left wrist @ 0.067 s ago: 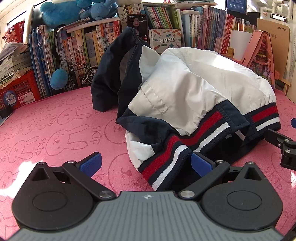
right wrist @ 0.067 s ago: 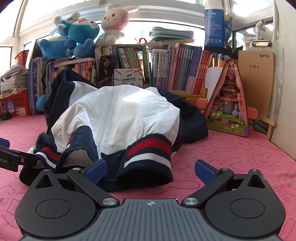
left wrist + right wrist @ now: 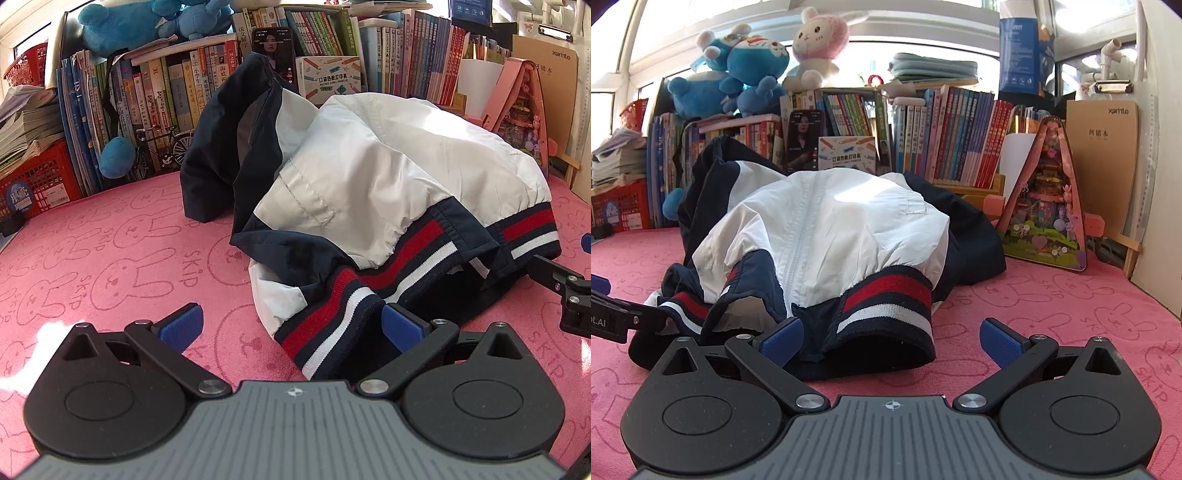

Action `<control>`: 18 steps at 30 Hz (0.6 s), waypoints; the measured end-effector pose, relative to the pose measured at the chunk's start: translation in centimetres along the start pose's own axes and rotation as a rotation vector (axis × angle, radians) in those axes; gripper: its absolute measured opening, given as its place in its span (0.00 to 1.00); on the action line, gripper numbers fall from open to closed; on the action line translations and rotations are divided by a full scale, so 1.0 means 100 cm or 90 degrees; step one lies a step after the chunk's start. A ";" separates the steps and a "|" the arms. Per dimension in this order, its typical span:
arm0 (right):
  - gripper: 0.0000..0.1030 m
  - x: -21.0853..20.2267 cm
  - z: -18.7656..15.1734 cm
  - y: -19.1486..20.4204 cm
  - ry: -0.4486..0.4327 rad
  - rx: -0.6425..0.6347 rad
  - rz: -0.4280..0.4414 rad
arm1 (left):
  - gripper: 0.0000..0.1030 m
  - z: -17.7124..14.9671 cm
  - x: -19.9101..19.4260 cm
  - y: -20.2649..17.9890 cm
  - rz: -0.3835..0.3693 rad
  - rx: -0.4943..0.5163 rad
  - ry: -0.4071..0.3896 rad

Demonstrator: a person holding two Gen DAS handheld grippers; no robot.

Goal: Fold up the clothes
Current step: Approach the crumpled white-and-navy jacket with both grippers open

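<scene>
A white and navy jacket [image 3: 388, 177] with a red, white and navy striped hem lies bunched on the pink rabbit-print mat [image 3: 110, 266]. My left gripper [image 3: 291, 328] is open low over the mat, and the hem's left corner [image 3: 328, 328] lies between its blue pads. In the right wrist view the same jacket [image 3: 831, 229] heaps up ahead. My right gripper [image 3: 892, 341] is open, with the hem's right corner [image 3: 886, 306] just in front of its pads. Each gripper shows at the edge of the other's view.
Rows of books [image 3: 945, 140] line the back, with blue and pink plush toys [image 3: 746, 70] on top. Red crates with paper stacks [image 3: 33, 173] stand at the left. A pink triangular toy house [image 3: 1049, 199] and a brown clipboard [image 3: 1104, 158] stand at the right.
</scene>
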State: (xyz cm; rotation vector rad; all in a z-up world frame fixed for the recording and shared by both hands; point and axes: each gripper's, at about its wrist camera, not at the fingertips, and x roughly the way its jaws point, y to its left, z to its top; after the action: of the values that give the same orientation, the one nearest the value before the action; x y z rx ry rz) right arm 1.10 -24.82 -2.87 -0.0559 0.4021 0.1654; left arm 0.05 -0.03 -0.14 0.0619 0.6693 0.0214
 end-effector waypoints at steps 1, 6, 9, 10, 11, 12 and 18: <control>1.00 0.000 0.000 0.001 0.002 0.000 0.001 | 1.00 0.000 0.001 0.000 -0.003 0.001 0.001; 1.00 0.001 -0.002 -0.002 0.002 0.001 0.008 | 1.00 -0.002 0.003 -0.001 -0.015 0.009 0.006; 1.00 0.001 -0.002 -0.001 0.002 -0.003 0.013 | 1.00 -0.003 0.005 -0.002 -0.023 0.013 0.009; 1.00 0.002 -0.002 -0.001 0.002 -0.006 0.013 | 1.00 -0.003 0.005 -0.002 -0.026 0.015 0.010; 1.00 0.003 -0.003 0.001 0.002 -0.011 0.012 | 1.00 -0.003 0.006 -0.002 -0.027 0.017 0.011; 1.00 0.003 -0.003 0.002 0.004 -0.015 0.010 | 1.00 -0.003 0.006 -0.003 -0.026 0.021 0.011; 1.00 0.001 -0.002 0.004 0.007 -0.028 0.010 | 1.00 -0.004 0.006 -0.005 -0.023 0.039 0.013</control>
State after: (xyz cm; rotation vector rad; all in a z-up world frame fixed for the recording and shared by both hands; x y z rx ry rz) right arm 1.04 -24.41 -3.14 -0.0969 0.4102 0.1890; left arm 0.29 -0.49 -0.89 0.1085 0.6915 -0.0329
